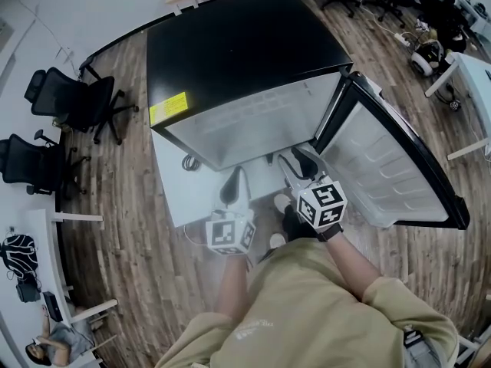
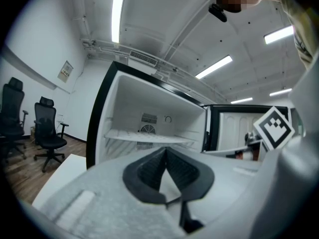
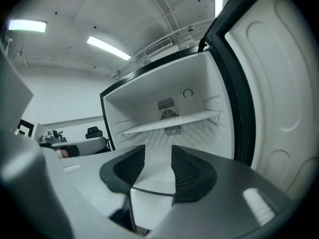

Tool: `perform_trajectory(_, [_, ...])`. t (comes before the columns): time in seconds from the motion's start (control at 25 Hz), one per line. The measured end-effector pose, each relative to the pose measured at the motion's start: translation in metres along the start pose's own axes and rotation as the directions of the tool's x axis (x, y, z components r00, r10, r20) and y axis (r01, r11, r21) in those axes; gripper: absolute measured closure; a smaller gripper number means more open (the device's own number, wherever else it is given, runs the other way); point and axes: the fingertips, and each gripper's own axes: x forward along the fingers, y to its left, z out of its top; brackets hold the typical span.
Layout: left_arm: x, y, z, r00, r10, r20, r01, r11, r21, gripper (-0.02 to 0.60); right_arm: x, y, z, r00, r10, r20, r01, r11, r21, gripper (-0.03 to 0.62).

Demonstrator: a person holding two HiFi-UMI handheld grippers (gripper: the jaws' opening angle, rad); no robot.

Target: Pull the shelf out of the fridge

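Note:
A black mini fridge (image 1: 245, 52) stands in front of me, its door (image 1: 391, 167) swung open to the right. One white wire shelf (image 2: 149, 137) spans the white interior about halfway up, and the right gripper view shows this shelf (image 3: 172, 122) below the rear fan grille. My left gripper (image 1: 232, 184) is in front of the opening, short of the shelf. In its own view the left gripper (image 2: 165, 152) is shut with nothing in it. My right gripper (image 1: 295, 159) is nearer the door side, also short of the shelf. Here the right gripper (image 3: 158, 156) is open and empty.
The fridge sits on a low white platform (image 1: 173, 182), with a cable (image 1: 190, 162) at its front left. Two black office chairs (image 1: 73, 102) stand to the left, white desks (image 1: 472, 71) at the far right. The open door bounds the right side.

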Motion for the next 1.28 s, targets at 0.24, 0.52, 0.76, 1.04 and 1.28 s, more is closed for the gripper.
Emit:
perform_trajectory(0.24, [0.007, 0.000, -0.003, 1.000, 0.015, -0.014, -0.015, 1.000, 0.005, 0.580, 0.022, -0.001, 0.005, 0.998, 0.063, 0.027, -0.065, 0.995, 0.079, 0.301])
perform_trajectory(0.52, [0.009, 0.017, -0.003, 0.998, 0.059, -0.018, -0.059, 0.998, 0.019, 0.580, 0.058, -0.008, 0.018, 0.983, 0.107, 0.148, -0.149, 0.940, 0.308, 0.209])
perform_trajectory(0.76, [0.011, 0.034, -0.003, 0.994, 0.105, -0.023, -0.105, 0.994, 0.017, 0.580, 0.087, -0.013, 0.025, 0.972, 0.106, 0.211, -0.199, 0.850, 0.487, 0.174])
perform_trajectory(1.04, [0.012, 0.046, -0.007, 0.990, 0.133, -0.034, -0.133, 0.991, 0.011, 0.580, 0.117, -0.023, 0.049, 0.915, 0.070, 0.397, -0.335, 0.680, 0.652, 0.171])
perform_trajectory(1.28, [0.010, 0.053, -0.010, 0.987, 0.155, -0.046, -0.155, 0.988, 0.011, 0.580, 0.143, -0.043, 0.036, 0.923, -0.003, 0.386, -0.322, 0.545, 0.774, 0.218])
